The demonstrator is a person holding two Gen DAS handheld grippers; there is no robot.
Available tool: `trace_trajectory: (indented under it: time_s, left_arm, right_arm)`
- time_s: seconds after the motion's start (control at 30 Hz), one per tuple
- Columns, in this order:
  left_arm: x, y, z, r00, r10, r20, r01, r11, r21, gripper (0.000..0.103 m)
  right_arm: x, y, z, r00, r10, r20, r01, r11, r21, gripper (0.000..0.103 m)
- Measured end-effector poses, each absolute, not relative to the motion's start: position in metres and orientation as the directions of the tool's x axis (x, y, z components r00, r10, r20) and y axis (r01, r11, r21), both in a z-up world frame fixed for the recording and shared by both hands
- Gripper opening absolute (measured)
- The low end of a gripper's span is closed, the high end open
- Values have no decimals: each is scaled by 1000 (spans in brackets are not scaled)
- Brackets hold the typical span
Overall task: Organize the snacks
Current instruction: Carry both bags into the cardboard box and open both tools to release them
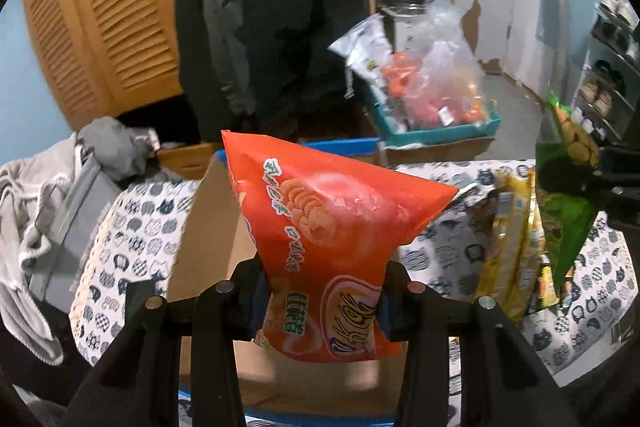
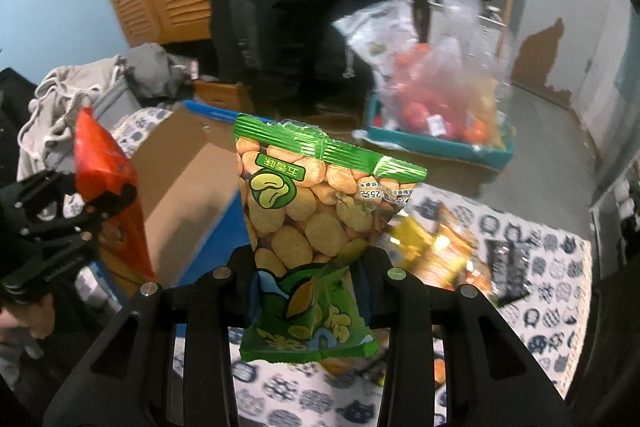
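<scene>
With both packets lifted off the cat-print worktop [image 2: 540, 267], this looks like the carry step: left claw [image 1: 320, 307] grips the orange snack bag [image 1: 332, 235], right claw [image 2: 308, 291] the green bean packet [image 2: 312, 219]. Next they need lining up over the open cardboard box [image 2: 188, 187], then letting go.

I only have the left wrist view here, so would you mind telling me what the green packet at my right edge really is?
Observer: It is a green snack bag printed with beans, and the right gripper is shut on its lower half.
Operator: Thanks. Is anything left on the cat-print cloth that I cannot see behind it?
Observer: Yes, a black packet lies on the cloth beyond the yellow snacks.
Operator: And how does my orange bag look from that side?
Observer: The orange bag hangs in the left gripper above the near edge of the open cardboard box.
</scene>
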State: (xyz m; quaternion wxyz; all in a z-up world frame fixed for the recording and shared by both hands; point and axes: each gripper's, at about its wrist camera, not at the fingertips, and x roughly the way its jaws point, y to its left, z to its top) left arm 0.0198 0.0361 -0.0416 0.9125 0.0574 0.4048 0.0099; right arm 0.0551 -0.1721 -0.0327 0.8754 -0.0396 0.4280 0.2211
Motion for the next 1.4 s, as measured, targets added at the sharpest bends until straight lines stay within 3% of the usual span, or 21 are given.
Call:
trace_trajectory:
  time_s: [0.57, 0.67, 0.97, 1.27, 1.4]
  left_arm:
    - [32, 118, -96, 548, 142, -824, -102, 989, 103, 45]
    - [33, 122, -103, 521, 136, -843, -104, 990, 96, 50]
    - [25, 124, -98, 510, 207, -835, -122, 978, 169, 82]
    - [16, 130, -88, 532, 209, -820, -126, 978, 168, 84]
    - [14, 129, -85, 543, 200, -816, -125, 980, 157, 84]
  right_arm:
    - [77, -49, -44, 418, 444, -793, -561, 812, 159, 35]
    - [80, -33, -49, 389, 452, -802, -577, 799, 171, 35]
    - [85, -10, -68, 317, 458, -830, -586, 783, 208, 35]
    - [89, 0, -82, 277, 445, -852, -587, 780, 216, 36]
    - [88, 0, -82, 285, 435, -854, -585, 785, 205, 48]
